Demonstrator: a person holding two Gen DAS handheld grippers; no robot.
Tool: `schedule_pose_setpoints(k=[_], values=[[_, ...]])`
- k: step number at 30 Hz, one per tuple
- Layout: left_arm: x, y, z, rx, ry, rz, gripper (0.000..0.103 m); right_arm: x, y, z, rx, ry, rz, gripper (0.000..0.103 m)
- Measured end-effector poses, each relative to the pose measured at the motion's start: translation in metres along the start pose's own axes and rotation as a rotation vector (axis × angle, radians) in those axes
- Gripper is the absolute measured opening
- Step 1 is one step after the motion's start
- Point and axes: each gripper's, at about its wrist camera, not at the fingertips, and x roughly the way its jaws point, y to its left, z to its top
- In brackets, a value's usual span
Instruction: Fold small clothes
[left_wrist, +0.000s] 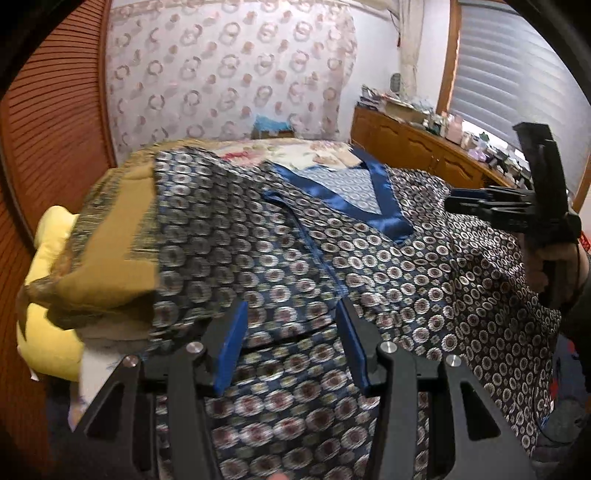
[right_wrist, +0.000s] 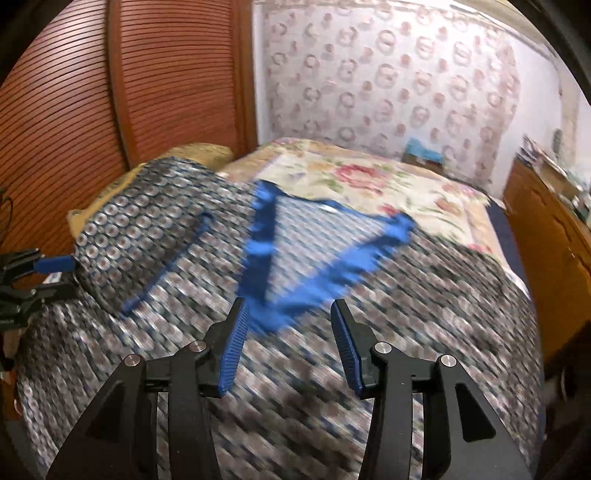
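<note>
Left wrist view: patterned top (left_wrist: 295, 240) lies spread on bed (left_wrist: 317, 147), collar at twelve o'clock, unfolded; both grippers' fingers (left_wrist: 232, 347) spread, empty.

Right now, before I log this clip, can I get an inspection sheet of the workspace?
Surface: bed with a floral cover, mostly under the garment.
Job's things: patterned top with a blue V-neck trim, spread out, one sleeve folded inward.
Clutter: mustard blanket and yellow pillow at the bed's edge.
Grippers: left gripper and right gripper both open above the fabric, nothing between the pads.
Cables: nothing seen.
Surroundings: slatted wooden door, wallpapered wall, cluttered wooden cabinet, window blinds.
</note>
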Motion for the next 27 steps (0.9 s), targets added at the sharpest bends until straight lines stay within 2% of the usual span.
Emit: schedule_pose_setpoints(k=[9,17,27], values=[[0.027,-0.024,0.010,0.051,0.060,-0.018,0.048,-0.046,-0.091,-0.049,0.096,0.008,-0.142,0.047],[0.045,-0.027,0.015,0.057,0.102,0.008,0.048,-0.059,-0.157,-0.088,0.168,0.071,-0.244,0.046],[0.062,-0.029,0.013,0.062,0.144,0.023,0.048,-0.062,-0.201,-0.119,0.290,0.123,-0.205,0.046]])
